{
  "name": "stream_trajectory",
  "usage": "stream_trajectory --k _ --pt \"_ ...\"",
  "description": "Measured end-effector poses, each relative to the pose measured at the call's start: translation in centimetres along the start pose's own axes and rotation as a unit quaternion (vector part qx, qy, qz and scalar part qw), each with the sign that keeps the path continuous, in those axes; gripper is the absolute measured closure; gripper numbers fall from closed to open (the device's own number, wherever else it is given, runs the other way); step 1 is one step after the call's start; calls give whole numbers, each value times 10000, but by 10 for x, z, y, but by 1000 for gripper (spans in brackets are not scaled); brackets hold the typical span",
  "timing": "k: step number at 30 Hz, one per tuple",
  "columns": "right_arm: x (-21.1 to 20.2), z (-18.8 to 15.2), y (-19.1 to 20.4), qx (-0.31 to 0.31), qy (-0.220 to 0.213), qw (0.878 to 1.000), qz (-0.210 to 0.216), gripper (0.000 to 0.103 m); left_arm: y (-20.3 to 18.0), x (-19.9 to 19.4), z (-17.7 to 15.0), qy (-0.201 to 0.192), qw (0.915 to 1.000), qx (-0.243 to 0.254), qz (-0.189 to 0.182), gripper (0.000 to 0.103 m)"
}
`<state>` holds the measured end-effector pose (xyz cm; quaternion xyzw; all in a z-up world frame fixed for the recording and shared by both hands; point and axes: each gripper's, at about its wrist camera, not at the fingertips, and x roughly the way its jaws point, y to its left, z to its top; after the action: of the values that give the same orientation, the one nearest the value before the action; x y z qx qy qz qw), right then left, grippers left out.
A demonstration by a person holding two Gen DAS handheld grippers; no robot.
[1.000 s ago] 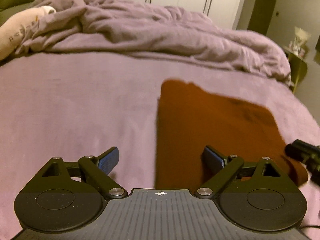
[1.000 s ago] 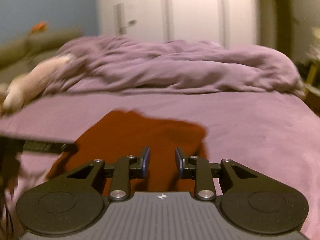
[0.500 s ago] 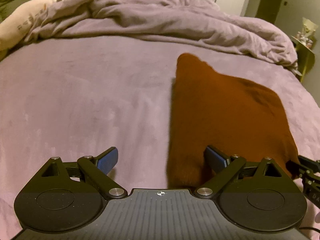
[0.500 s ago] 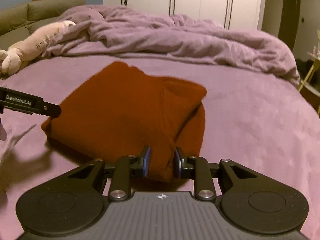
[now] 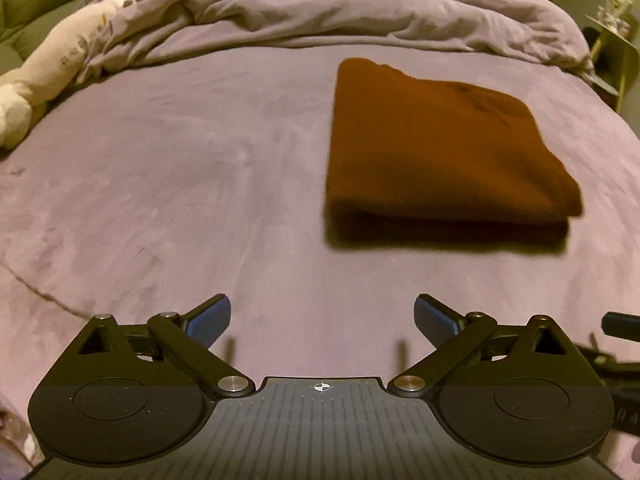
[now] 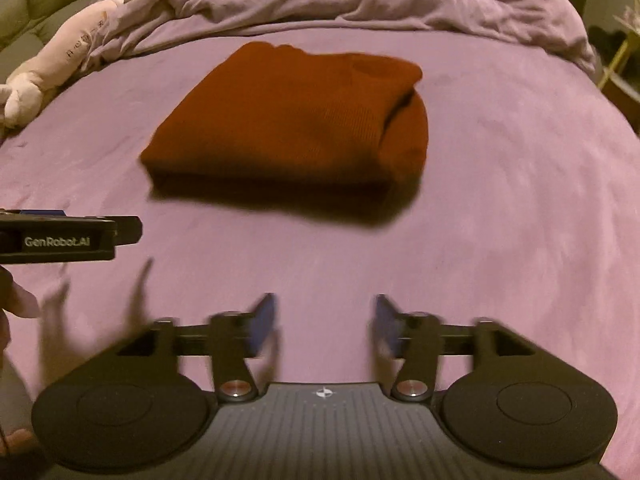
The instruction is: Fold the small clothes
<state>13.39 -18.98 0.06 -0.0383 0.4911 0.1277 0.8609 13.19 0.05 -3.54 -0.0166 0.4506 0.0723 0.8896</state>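
A rust-brown garment (image 5: 436, 148) lies folded in a thick rectangle on the purple bed sheet (image 5: 180, 184); it also shows in the right wrist view (image 6: 296, 120). My left gripper (image 5: 322, 316) is open and empty, held back from the garment's near edge and a little left of it. My right gripper (image 6: 324, 322) is open and empty, held back from the garment's near edge. The left gripper's body (image 6: 60, 238) shows at the left edge of the right wrist view.
A crumpled purple duvet (image 5: 360, 8) lies along the far side of the bed. A pale stuffed toy (image 5: 52, 64) lies at the far left. A green sofa (image 6: 48, 4) stands behind it. A small yellow-green side table (image 5: 612, 48) stands at the right.
Both grippers have pulled back from the garment. My right gripper, shut on the garment's edge before, has opened and let go. The garment now lies flat and folded.
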Motion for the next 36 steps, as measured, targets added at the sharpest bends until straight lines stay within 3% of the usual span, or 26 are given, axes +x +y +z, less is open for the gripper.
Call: stream_trajectory --k 2,5,6,10,15,19,36 --pt "-10 -8 6 5 13 10000 -2 20 0 -9 3 -23 9999 130 -30 1" --pt "-18 -7 11 25 64 9999 -128 11 3 -22 15 -141 9998 168 -9 0" --pt "-20 -3 13 87 103 9997 -184 4 4 -24 18 -128 9998 170 -57 0" --pt "-30 12 16 240 109 9993 -267 4 7 -36 27 -85 9999 96 -57 0" --pt "-27 37 28 172 474 9954 -812 4 6 -42 32 -75 9999 136 -36 0" --pt "-36 42 33 217 245 9968 -728 4 6 -44 35 -42 9998 158 -60 0" --pt "-47 48 30 417 207 9953 -847 4 0 -41 34 91 9996 253 -29 0"
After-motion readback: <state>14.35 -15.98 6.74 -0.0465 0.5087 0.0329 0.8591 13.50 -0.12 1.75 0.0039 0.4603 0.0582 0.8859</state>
